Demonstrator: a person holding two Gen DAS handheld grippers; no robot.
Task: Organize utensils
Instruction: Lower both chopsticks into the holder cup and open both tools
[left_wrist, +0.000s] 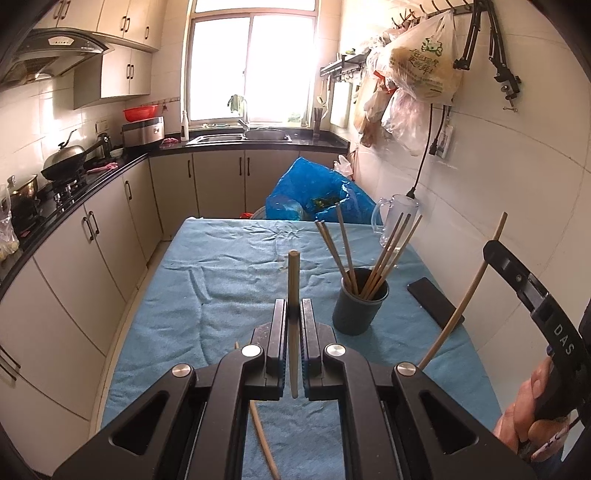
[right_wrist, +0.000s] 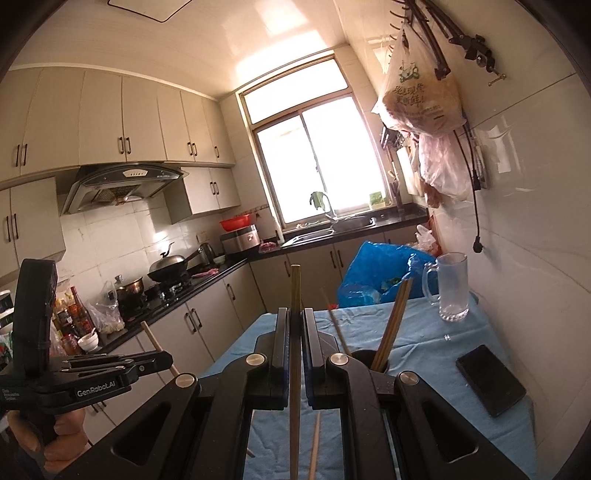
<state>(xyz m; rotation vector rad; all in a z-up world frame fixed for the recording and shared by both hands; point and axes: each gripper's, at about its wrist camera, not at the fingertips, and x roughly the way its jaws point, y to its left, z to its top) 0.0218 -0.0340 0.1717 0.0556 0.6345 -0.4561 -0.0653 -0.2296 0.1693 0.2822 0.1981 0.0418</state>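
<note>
My left gripper (left_wrist: 293, 308) is shut on a wooden chopstick (left_wrist: 293, 273) that stands upright between its jaws, above the blue tablecloth (left_wrist: 229, 266). A dark cup (left_wrist: 360, 301) holding several chopsticks stands just right of it. My right gripper (right_wrist: 295, 317) is shut on another chopstick (right_wrist: 295, 291), held above and near the cup (right_wrist: 369, 360). In the left wrist view the right gripper's chopstick (left_wrist: 465, 295) shows at the right edge. A loose chopstick (left_wrist: 264, 441) lies on the cloth under the left gripper.
A black phone (left_wrist: 434, 302) lies on the cloth right of the cup. A glass mug (right_wrist: 450, 288) stands at the table's far right by the tiled wall. A blue plastic bag (left_wrist: 314, 195) sits beyond the table. Kitchen counters with a stove run along the left.
</note>
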